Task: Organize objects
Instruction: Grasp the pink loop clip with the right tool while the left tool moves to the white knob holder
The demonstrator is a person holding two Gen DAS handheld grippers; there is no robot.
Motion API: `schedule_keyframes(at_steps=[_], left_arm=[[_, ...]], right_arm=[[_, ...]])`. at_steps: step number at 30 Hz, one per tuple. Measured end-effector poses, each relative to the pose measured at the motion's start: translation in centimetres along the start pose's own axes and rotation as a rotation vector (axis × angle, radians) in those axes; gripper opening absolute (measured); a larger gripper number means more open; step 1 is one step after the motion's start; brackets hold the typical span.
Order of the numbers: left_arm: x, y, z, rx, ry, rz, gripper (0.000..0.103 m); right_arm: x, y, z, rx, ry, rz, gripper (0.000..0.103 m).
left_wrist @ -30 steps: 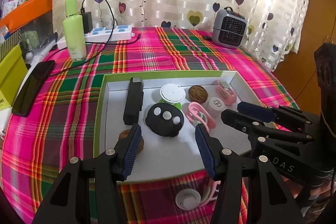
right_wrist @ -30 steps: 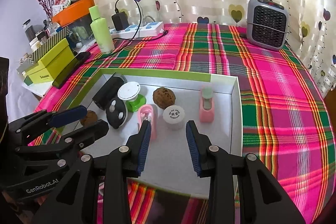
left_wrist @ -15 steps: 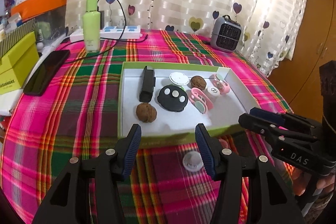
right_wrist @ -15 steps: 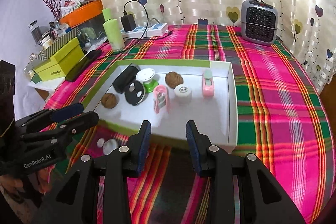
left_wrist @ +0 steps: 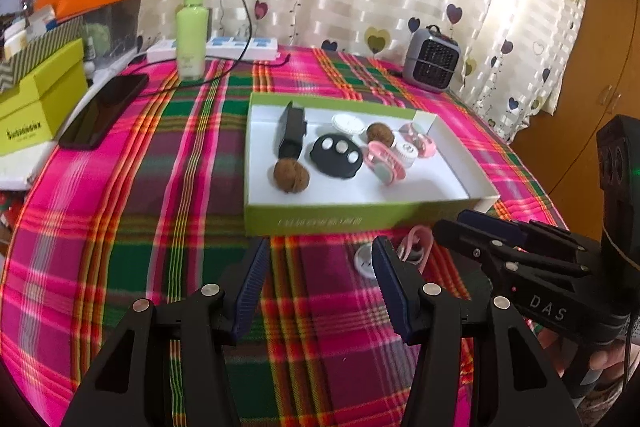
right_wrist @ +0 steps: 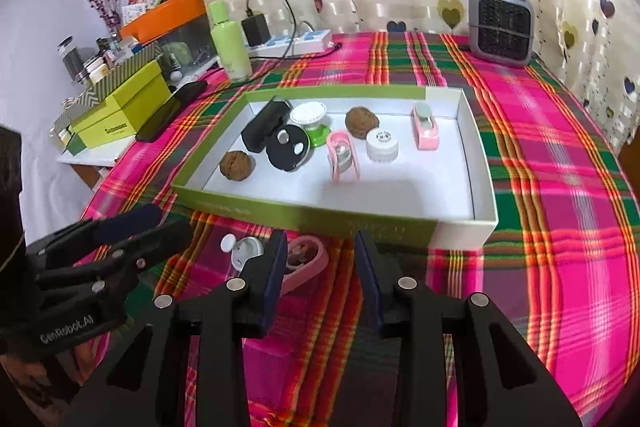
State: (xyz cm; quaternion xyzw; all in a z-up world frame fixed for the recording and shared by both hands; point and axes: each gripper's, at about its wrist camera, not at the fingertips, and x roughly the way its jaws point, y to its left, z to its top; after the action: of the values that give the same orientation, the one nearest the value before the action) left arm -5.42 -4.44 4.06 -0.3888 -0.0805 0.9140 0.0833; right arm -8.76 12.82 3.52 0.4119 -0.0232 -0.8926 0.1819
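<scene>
Grippers over the near cloth, box beyond

Left gripper (left_wrist: 316, 281) and right gripper (right_wrist: 320, 273) hover with fingers parted, empty. Near the desk's front edge lie a white cap (right_wrist: 246, 253) and pink clip (right_wrist: 306, 261), touching. Beyond them the box (right_wrist: 320, 217) holds walnuts, clips, jar.

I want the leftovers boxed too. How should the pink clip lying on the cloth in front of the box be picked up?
Take the pink clip across its two long sides, coming from above. It lies flat on the tablecloth, an elongated loop, so its narrow width suits the fingers. The white cap sits close on one side; the right gripper is nearest.
</scene>
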Motion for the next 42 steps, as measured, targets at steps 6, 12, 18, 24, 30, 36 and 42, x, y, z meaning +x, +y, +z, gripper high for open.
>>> schedule_keyframes(at_steps=[6,12,18,24,30,36,42], left_arm=[[0.1,0.5,-0.5,-0.019,0.013,-0.001,0.053],[0.3,0.6,-0.7,-0.024,0.025,-0.01,0.053],[0.4,0.7,-0.8,-0.03,0.028,-0.012,0.053],[0.7,0.9,-0.8,-0.035,0.036,-0.013,0.053],[0.9,0.8,-0.8,-0.035,0.039,-0.019,0.053],[1.2,0.4,-1.0,-0.03,0.051,-0.036,0.053],[1.6,-0.5,-0.9,-0.009,0.062,-0.062,0.053]], right_arm=[[0.7,-0.1,0.0,0.072,0.013,0.038,0.036],[2.1,0.5,-0.3,0.08,0.052,0.022,0.036],[2.4,0.8,-0.4,0.082,0.055,0.024,0.038],[2.8,1.1,-0.3,0.081,0.069,0.024,0.047],[2.7,0.7,-0.4,0.071,0.064,-0.007,0.047],[2.3,0.7,-0.8,0.042,0.066,-0.013,0.047],[1.8,0.8,-1.2,-0.008,0.058,-0.038,0.047]])
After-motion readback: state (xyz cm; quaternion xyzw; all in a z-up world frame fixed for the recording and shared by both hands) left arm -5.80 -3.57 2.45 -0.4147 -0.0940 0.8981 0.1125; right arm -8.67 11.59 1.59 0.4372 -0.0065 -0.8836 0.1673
